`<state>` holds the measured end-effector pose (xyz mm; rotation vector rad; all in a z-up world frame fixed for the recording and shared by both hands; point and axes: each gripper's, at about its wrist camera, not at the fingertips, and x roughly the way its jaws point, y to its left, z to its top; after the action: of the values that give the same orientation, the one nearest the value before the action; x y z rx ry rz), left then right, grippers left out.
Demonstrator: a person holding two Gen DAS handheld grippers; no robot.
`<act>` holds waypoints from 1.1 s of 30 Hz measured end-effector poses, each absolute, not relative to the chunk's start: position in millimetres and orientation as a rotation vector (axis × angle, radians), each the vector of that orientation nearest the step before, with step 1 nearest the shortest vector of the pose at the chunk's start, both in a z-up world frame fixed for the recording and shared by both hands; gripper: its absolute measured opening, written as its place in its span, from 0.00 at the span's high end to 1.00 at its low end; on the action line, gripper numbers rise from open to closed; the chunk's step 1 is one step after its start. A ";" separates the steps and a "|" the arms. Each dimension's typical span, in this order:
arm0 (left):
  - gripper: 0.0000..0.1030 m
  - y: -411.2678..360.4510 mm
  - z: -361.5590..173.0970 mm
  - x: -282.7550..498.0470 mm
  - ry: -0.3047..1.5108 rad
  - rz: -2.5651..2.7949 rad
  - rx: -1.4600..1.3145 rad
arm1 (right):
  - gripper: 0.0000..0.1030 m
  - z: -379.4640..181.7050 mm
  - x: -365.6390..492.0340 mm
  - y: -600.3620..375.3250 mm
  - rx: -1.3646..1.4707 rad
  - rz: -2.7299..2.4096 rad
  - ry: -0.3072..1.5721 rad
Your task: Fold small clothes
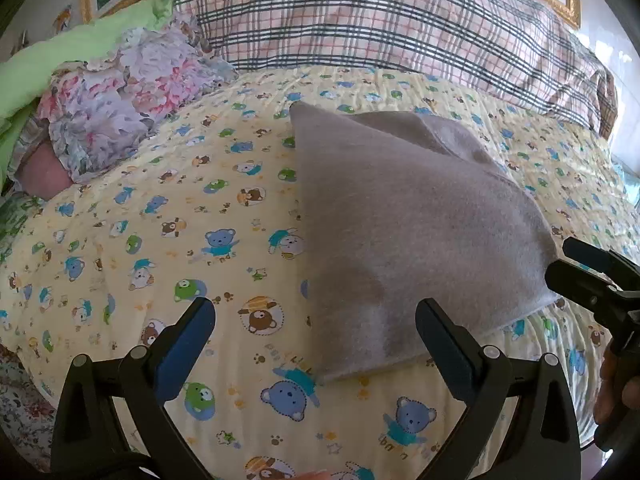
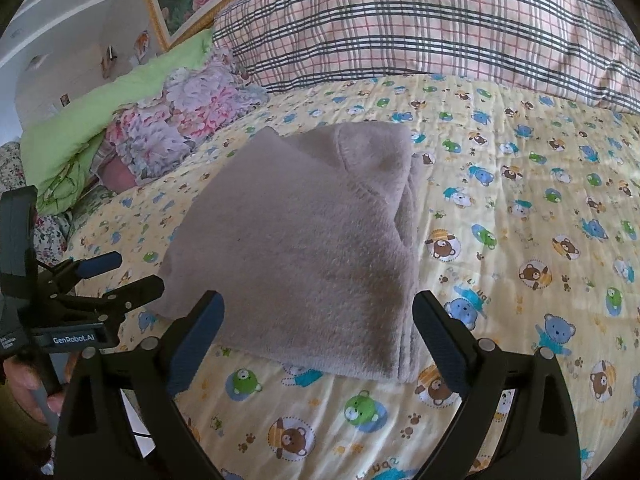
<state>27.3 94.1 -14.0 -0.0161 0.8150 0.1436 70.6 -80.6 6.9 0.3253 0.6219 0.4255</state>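
The folded grey fleece garment (image 2: 304,240) lies flat on the bear-print quilt (image 2: 520,208), straight ahead of our right gripper (image 2: 318,332) — jaws spread wide, holding nothing. Our left gripper (image 1: 316,334) sits off the garment's near-left corner, equally wide and empty, while the plaid pillow (image 1: 380,12) lies well beyond.

The garment (image 2: 304,240) lay folded on the quilt (image 2: 520,208). Behind it a pillow (image 2: 420,28) ran across the quilt's far edge; crumpled bedding (image 2: 172,120) sat back left. Both grippers, left (image 1: 316,320) and right (image 2: 318,312), hung before its near edge.
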 end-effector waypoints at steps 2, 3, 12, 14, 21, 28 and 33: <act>0.02 92.4 -14.4 28.0 0.818 0.142 -0.019 | 0.07 6.7 72.8 -81.6 0.329 0.425 0.624; 0.02 92.0 -14.6 28.7 0.819 0.142 -0.020 | 0.07 6.5 73.7 -82.0 0.330 0.424 0.625; 0.02 86.3 -13.1 39.5 0.820 0.121 -0.019 | 0.07 3.3 82.4 -89.0 0.361 0.408 0.639; 0.02 85.4 -12.4 42.0 0.821 0.118 -0.023 | 0.07 3.7 83.2 -91.4 0.369 0.406 0.638; 0.02 85.4 -11.6 47.9 0.827 0.111 -0.033 | 0.07 7.6 85.5 -94.0 0.369 0.405 0.633; 0.02 84.4 -10.3 47.5 0.820 0.110 -0.028 | 0.07 8.4 86.3 -92.8 0.369 0.413 0.637; 0.02 82.9 -10.5 47.2 0.820 0.111 -0.026 | 0.07 8.3 86.6 -91.0 0.371 0.413 0.638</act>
<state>47.2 82.9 -10.5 -0.0259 0.8196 0.1108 86.6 -91.0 8.3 0.3708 0.6384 0.4129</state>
